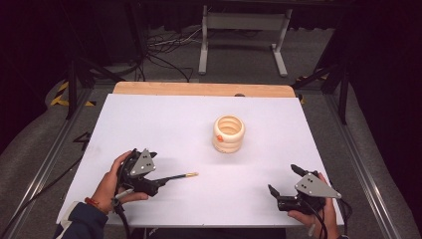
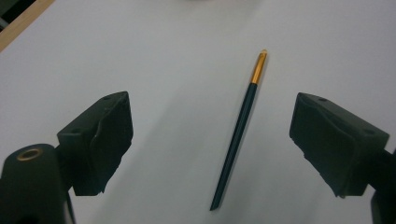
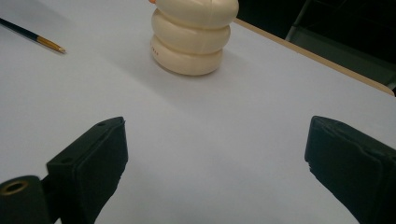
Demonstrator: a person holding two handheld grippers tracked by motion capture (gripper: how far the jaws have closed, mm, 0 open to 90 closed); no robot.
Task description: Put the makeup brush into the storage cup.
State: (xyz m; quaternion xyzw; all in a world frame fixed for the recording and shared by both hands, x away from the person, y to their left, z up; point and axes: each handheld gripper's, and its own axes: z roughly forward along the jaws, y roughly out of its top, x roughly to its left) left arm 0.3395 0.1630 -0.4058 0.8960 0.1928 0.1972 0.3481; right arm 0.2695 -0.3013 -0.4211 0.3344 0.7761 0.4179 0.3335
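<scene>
High view first: my left claw (image 1: 164, 182) sits low on the white tabletop (image 1: 164, 119), jaws spread wide with the dark pencil (image 2: 238, 130) lying flat between them, not yet pinched. Its gold-banded tip points toward the cream ringed holder (image 1: 229, 133), which stands upright well apart, mid-table. My right claw (image 1: 284, 180) hangs open and empty near the front edge. I judge the work barely begun: the grasp, the lift and any placing are all left.

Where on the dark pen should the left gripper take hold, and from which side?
Grip the pen mid-shaft on its dark barrel, coming straight down from above. It lies flat on the white table between the left gripper's open jaws, too thin for a sideways approach.
</scene>
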